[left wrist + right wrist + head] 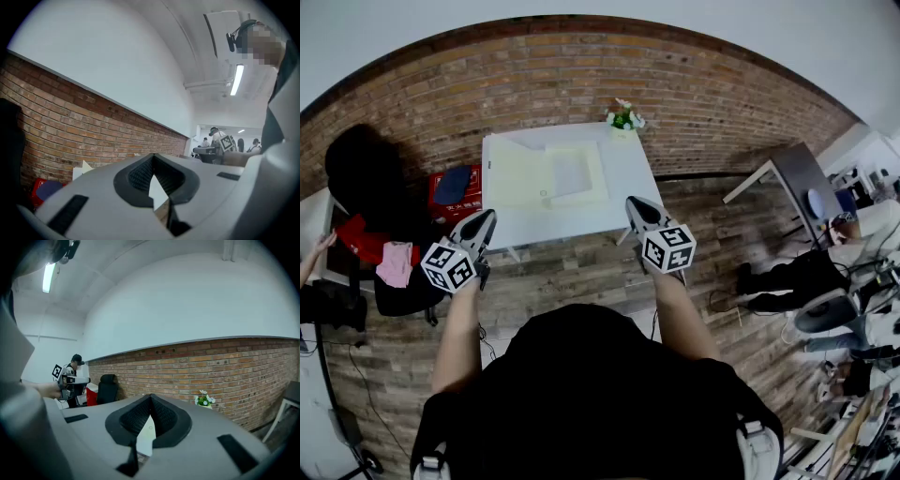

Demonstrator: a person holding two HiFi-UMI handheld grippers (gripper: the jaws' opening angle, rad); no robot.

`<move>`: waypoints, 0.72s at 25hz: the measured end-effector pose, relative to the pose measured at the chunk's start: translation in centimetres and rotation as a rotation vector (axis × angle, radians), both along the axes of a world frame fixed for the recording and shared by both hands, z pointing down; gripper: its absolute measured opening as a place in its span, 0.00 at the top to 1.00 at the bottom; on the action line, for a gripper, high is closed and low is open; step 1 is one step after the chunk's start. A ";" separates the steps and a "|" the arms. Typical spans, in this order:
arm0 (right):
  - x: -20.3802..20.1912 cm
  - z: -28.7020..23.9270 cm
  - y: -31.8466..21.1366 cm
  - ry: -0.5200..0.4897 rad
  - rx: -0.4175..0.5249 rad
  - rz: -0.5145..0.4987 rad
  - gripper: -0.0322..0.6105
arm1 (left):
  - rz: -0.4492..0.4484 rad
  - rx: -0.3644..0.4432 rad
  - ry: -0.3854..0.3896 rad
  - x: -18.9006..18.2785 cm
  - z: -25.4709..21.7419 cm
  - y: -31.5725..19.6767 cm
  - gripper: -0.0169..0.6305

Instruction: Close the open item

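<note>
My own black shirt fills the bottom of the head view, and my two forearms run forward from it to the grippers. The left gripper (485, 222) has its jaws pressed together with nothing between them. The right gripper (635, 204) is likewise closed and empty. Each hovers by a near corner of the white table (539, 228), touching nothing that I can see.

The open item (548, 173) lies flat in the middle of that table, beyond and between my grippers, as two pale cream leaves spread side by side. From up here it is small and washed out, so I cannot say whether it is a folder or a shallow case, nor which leaf is the cover.

The closing has not begun, as I judge it, and the trouble will be getting under a leaf. It lies flush on a smooth top. If I nudge its edge with closed tips, the whole thing will likely slide away instead of lifting. The small flower pot (624, 118) stands at the far edge just behind it, so a hard shove could drive the item into the pot and tip it. I would steady one leaf with one gripper while the other lifts. Flipping too fast could make the leaf slap down askew or bounce back open.
</note>
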State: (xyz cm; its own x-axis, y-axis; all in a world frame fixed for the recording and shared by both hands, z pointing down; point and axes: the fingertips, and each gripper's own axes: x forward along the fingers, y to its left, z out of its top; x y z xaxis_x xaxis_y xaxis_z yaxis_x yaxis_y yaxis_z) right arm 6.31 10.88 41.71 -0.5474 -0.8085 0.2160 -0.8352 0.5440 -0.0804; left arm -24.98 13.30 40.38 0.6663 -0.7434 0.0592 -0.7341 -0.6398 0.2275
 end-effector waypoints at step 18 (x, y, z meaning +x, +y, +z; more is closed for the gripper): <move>1.3 0.4 -2.5 -0.008 -0.016 0.013 0.92 | -0.013 -0.044 0.022 0.2 1.2 -2.8 0.96</move>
